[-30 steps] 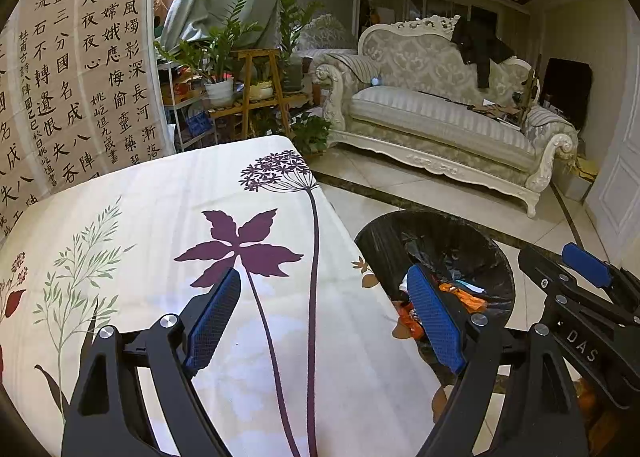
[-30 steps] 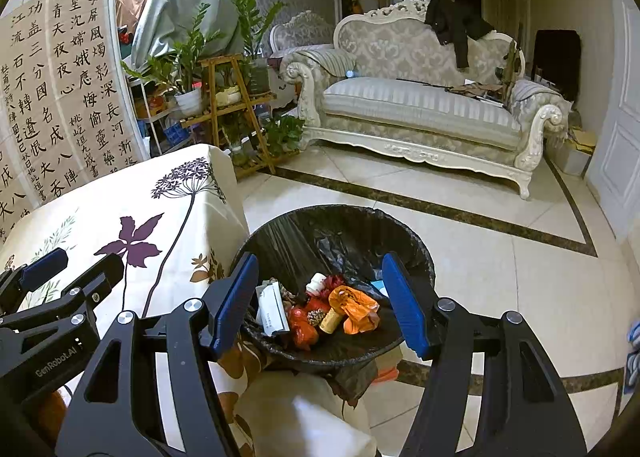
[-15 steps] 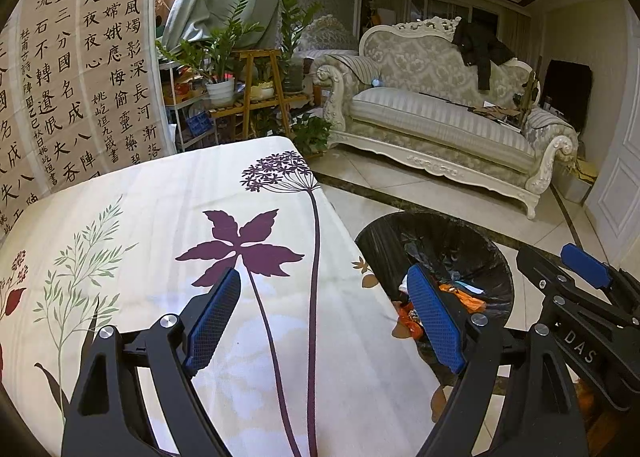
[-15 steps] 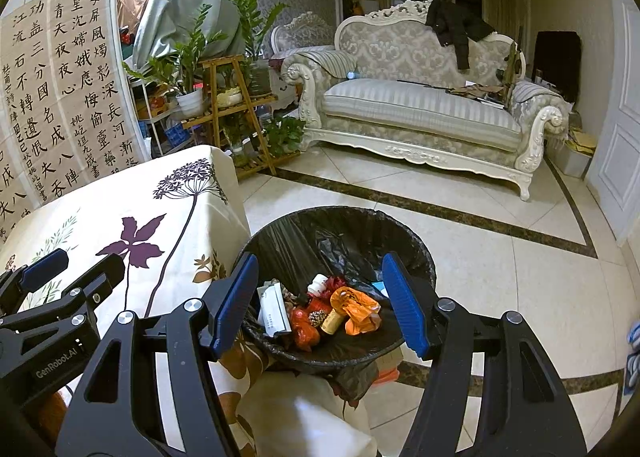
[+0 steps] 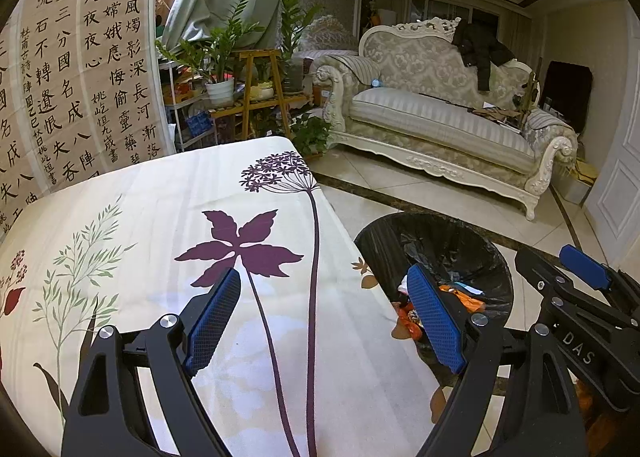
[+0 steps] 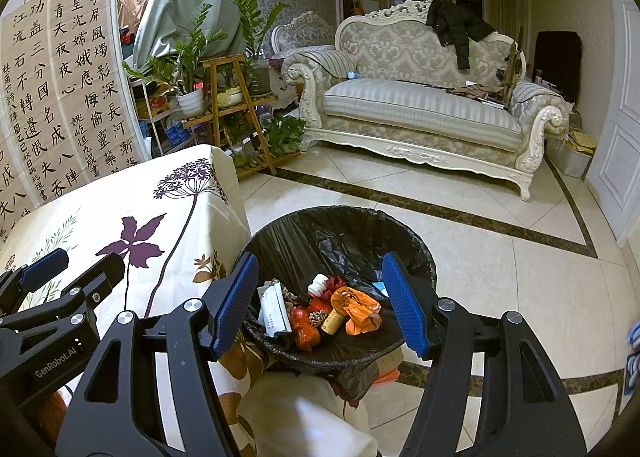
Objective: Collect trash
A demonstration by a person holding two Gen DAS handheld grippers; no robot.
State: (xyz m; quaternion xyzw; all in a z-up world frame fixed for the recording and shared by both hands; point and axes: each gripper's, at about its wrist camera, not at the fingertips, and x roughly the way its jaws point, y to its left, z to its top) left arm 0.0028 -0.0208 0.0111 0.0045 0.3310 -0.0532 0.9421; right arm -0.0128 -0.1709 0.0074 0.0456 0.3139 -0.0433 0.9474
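Living room, cream tiled floor; ornate pale sofa (image 6: 420, 109) at back, calligraphy screen (image 5: 80, 69) behind the bench.

Item: round bin lined with a black plastic bag (image 6: 340, 225), on the floor just beside the bench's near corner. Contents: orange crumpled wrapper (image 6: 358, 309), white folded paper (image 6: 274, 311), small white-capped bottle (image 6: 318, 284), red scraps.

Item: bench under a cream cloth printed with purple flowers (image 5: 224, 217); no trash visible on it.

Left hand-held gripper (image 5: 328, 317): jaws wide apart, empty, over the bench beside the bin. Right hand-held gripper (image 6: 320, 303): jaws parted, empty, above the bin.

Step, judged: collection probably finished or between pieces. Scan the bench and floor beside the bin, then carry any find well over the rim before letting go.

Unclear: bin's near side and the bench front, masked by gripper frames; blue-white object cut off right of the bin.
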